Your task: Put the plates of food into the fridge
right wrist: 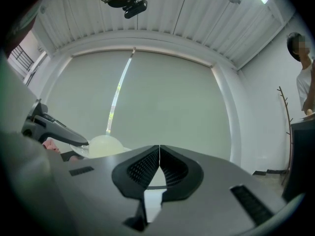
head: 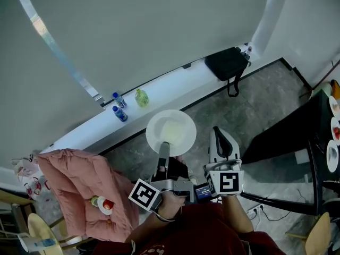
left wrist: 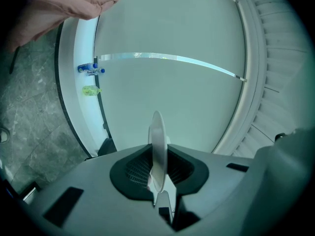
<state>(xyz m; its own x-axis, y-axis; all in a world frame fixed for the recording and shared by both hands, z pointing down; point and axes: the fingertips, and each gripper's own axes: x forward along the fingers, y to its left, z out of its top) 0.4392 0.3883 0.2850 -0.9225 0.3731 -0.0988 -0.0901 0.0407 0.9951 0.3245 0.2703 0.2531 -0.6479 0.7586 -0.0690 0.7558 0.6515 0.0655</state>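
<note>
A white plate (head: 171,133) with pale food on it is held out level over the grey floor, its near rim pinched by my left gripper (head: 163,152). In the left gripper view the plate (left wrist: 157,141) shows edge-on, clamped between the two dark pads. My right gripper (head: 220,138) hangs just right of the plate, apart from it, with its jaws (right wrist: 159,163) shut together on nothing. In the right gripper view the plate (right wrist: 102,145) shows at the left.
A black table (head: 289,137) at the right carries more plates (head: 333,155). A pink jacket (head: 79,185) lies at the lower left with a small plate of food (head: 104,204) on it. Bottles (head: 119,106) and a black bag (head: 227,62) sit on the white ledge. A person (right wrist: 305,82) stands far right.
</note>
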